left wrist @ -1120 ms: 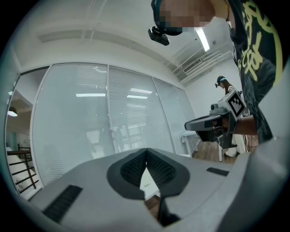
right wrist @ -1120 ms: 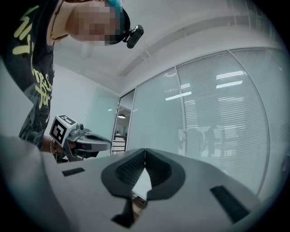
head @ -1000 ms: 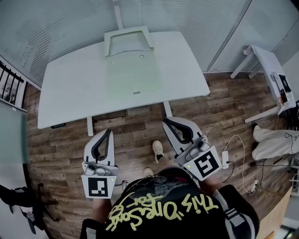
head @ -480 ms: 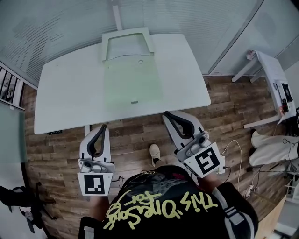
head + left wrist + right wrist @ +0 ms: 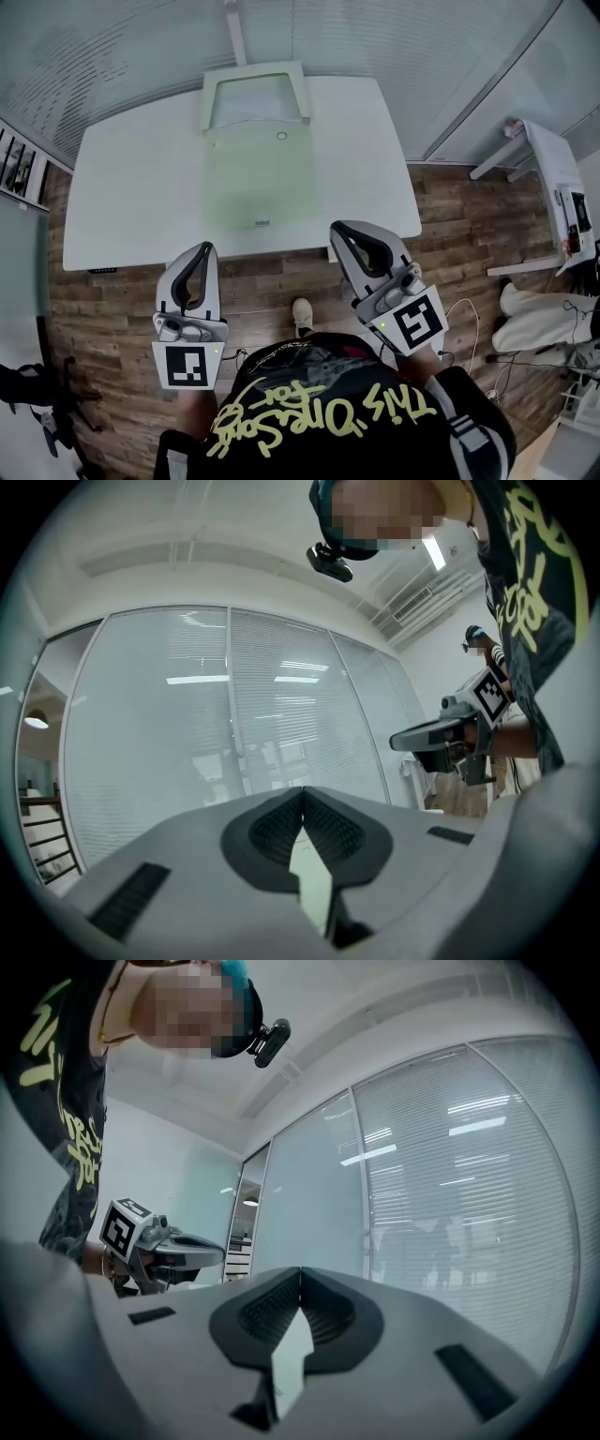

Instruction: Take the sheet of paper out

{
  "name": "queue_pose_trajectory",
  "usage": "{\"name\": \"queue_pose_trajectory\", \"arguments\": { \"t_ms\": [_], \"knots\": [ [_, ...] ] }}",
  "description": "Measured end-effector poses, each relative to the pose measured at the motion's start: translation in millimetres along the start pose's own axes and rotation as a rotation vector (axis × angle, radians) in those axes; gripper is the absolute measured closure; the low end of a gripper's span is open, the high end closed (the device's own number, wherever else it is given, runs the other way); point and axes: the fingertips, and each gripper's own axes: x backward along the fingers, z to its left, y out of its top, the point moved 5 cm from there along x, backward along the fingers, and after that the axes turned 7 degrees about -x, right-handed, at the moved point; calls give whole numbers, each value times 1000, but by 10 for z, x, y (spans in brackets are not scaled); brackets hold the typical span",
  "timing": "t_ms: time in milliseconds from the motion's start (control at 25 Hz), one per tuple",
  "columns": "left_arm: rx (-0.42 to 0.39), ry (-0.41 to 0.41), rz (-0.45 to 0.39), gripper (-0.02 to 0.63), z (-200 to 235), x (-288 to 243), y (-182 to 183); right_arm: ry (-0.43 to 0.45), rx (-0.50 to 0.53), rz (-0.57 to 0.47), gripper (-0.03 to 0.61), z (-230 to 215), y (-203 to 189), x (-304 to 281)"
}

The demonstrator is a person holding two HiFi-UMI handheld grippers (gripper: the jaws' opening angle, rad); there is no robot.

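Glass walls (image 5: pixel 112 56) with blinds are seen behind everything, and a wood floor (image 5: pixel 281 272) is spread out below. On that floor a big white table (image 5: pixel 122 187) is set, just ahead of both sets of fingertips. A smaller table (image 5: pixel 553 169) is seen far off to the right of the right fingers. A black shirt (image 5: pixel 328 412) with yellow writing is seen behind the two tools.

A pale green folder (image 5: pixel 251 173) is laid flat on the big table, ahead of the fingertips and between the two lines they point along. A white frame (image 5: pixel 255 94) is joined to its far end. The sheet of paper itself cannot be picked out – it may be inside the folder, but that cannot be told.

The left gripper (image 5: pixel 204 249) is held over the floor, its fingertips just short of the table's near edge. The right gripper (image 5: pixel 343 229) is held the same way, with its fingertips at that edge. Both are kept well apart from the folder. In each gripper view the two dark ribbed pads (image 5: pixel 272 829) (image 5: pixel 330 1312) are seen pressed tip to tip – nothing is held between them.

A pale shoe (image 5: pixel 302 314) is seen on the floor between the two tools. A small round button (image 5: pixel 281 136) is seen on the folder's far part.
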Motion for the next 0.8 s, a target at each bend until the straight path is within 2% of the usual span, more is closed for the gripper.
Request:
{"name": "queue_pose_trajectory", "arguments": {
  "t_ms": [360,800],
  "knots": [
    [-3,67,32,607,25,-128,-11,33,13,15,571,-263,1,-94],
    [-9,69,49,607,86,-127,-2,60,-6,16,571,-233,0,-157]
  ]
}}
